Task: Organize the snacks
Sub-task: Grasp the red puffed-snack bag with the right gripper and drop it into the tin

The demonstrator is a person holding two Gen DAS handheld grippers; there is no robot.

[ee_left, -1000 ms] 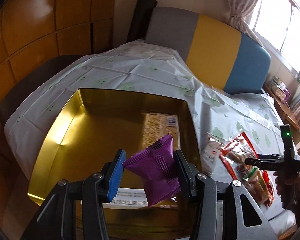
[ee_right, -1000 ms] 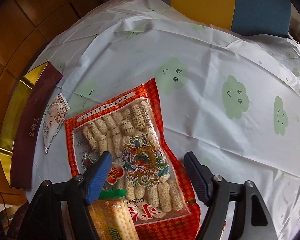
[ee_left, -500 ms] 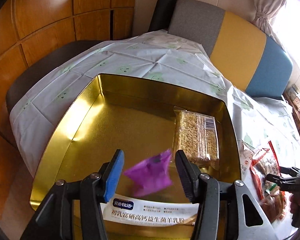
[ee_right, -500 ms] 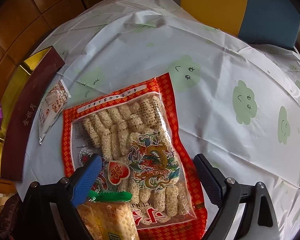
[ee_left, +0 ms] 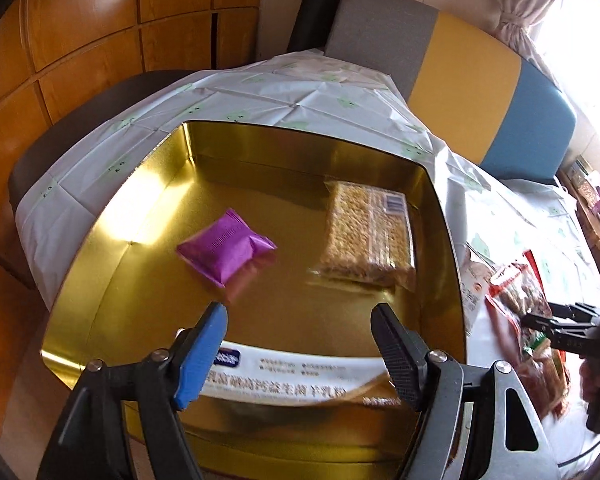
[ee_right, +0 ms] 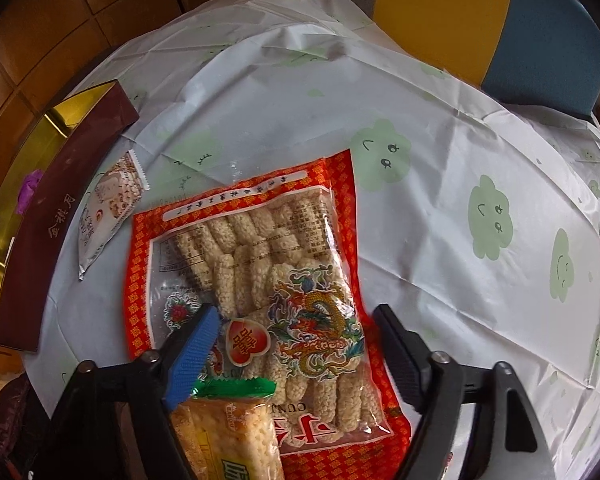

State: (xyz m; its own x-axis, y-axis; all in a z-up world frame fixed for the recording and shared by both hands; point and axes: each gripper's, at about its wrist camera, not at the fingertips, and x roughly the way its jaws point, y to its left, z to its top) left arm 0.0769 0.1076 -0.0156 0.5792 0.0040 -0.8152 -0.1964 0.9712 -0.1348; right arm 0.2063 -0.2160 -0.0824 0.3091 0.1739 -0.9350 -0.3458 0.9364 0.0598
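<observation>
In the left wrist view, wooden wall panels (ee_left: 100, 40) fill the far left. A gold tin (ee_left: 112, 248) sits on the counter, which is covered by a white cloth printed with green clouds (ee_left: 300, 92). Inside the tin, toward its left, a purple packet (ee_left: 226, 246) lies flat on the gold floor, touching nothing else. Right of it, well apart, a clear pack of puffed-grain bars (ee_left: 370, 236) lies near the tin's right wall. A white printed pouch (ee_left: 296, 376) lies along the tin's near wall. The left gripper (ee_left: 300, 344) hangs above this near edge, its jaws wide apart and holding nothing. Behind the counter stands a grey, yellow and blue bench back (ee_left: 472, 84).

In the right wrist view, the tin's dark red outer wall (ee_right: 56, 216) runs down the left edge. Just beside it on the cloth lies a small white sachet (ee_right: 108, 208). Right of that, a large red bag of rice crackers (ee_right: 260, 280) lies flat, with a green-topped cracker pack (ee_right: 232, 432) overlapping its near left corner. The right gripper (ee_right: 296, 340) hovers over the red bag, jaws apart and empty, the blue pad just above the cracker pack.
</observation>
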